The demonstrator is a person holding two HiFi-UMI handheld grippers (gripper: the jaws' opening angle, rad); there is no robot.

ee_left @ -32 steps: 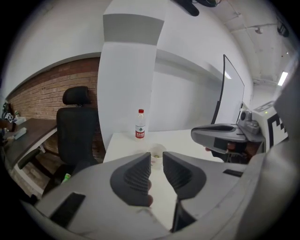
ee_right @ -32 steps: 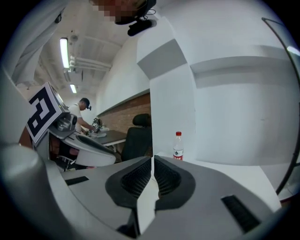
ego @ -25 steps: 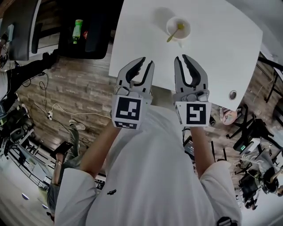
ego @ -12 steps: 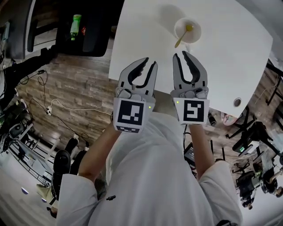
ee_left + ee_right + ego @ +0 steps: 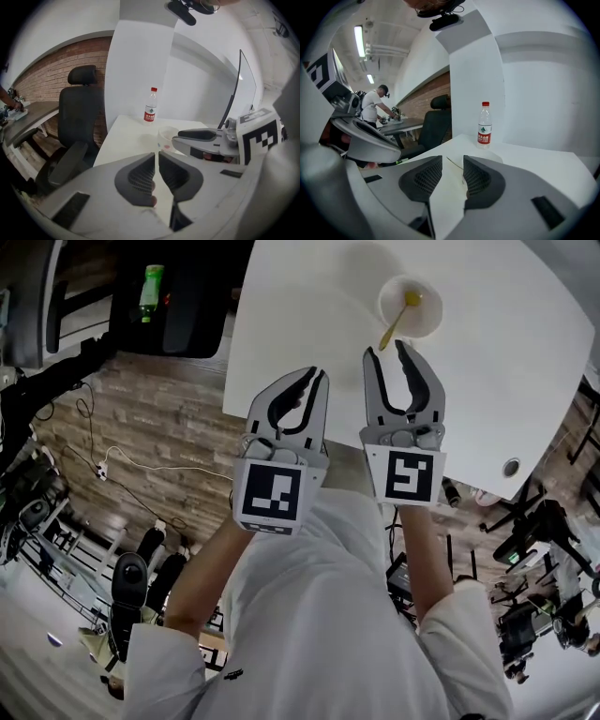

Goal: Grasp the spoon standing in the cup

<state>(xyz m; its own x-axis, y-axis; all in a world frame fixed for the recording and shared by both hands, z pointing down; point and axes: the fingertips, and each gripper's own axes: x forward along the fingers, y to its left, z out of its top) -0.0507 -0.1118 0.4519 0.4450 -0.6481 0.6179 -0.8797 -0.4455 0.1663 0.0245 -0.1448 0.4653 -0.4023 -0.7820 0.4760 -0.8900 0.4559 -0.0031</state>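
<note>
A white cup (image 5: 412, 304) stands on the white table (image 5: 300, 296), and a yellow spoon (image 5: 397, 319) leans out of it toward me. My right gripper (image 5: 387, 350) is at the spoon's handle end, its jaws opening. The thin handle (image 5: 453, 162) runs between the pads without touching them, and the cup (image 5: 490, 157) shows just behind. My left gripper (image 5: 313, 379) hovers over the table's near edge, left of the cup (image 5: 166, 137). Its jaws are closing to a thin slit with nothing between them (image 5: 156, 157).
A clear water bottle with a red label (image 5: 484, 123) stands at the table's far side, also in the left gripper view (image 5: 150, 106). A black office chair (image 5: 77, 124) is left of the table. A person works at a desk far off (image 5: 375, 110). Cables lie on the wooden floor (image 5: 122, 474).
Both grippers have come nearer to the cup. The right jaws have spread and now flank the spoon's handle end. The left jaws have drawn closer together.
</note>
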